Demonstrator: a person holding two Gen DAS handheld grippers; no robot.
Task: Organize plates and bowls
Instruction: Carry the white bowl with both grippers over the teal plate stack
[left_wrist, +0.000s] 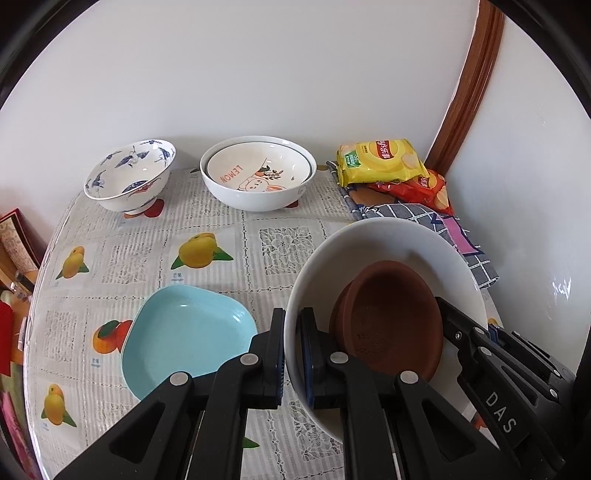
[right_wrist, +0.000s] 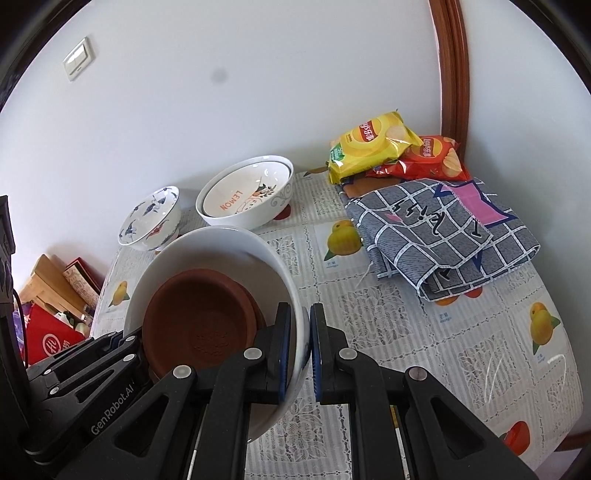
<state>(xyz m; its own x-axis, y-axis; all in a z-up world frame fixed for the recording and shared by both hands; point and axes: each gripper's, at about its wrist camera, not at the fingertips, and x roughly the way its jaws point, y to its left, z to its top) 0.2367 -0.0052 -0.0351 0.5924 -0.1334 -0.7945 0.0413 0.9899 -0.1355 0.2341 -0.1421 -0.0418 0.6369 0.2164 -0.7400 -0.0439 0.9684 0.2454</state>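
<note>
A large white bowl (left_wrist: 388, 251) is held tilted above the bench (left_wrist: 258, 221) by both grippers, with a brown dish (left_wrist: 391, 314) lying inside it. The rim is pinched on one side by the left gripper (left_wrist: 291, 354) and on the opposite side by the right gripper (right_wrist: 300, 354) — the fingers of each are closed tight on the thin wall. A light blue dish (left_wrist: 188, 328) is seen on the cloth just beside the left gripper. Near the wall a blue-patterned bowl (left_wrist: 129, 177) stands beside a white bowl with a lemon plate (left_wrist: 255, 171) nested in it. Chip bags (right_wrist: 373, 147) and a folded checked cloth (right_wrist: 443, 232) are seen at the right.
</note>
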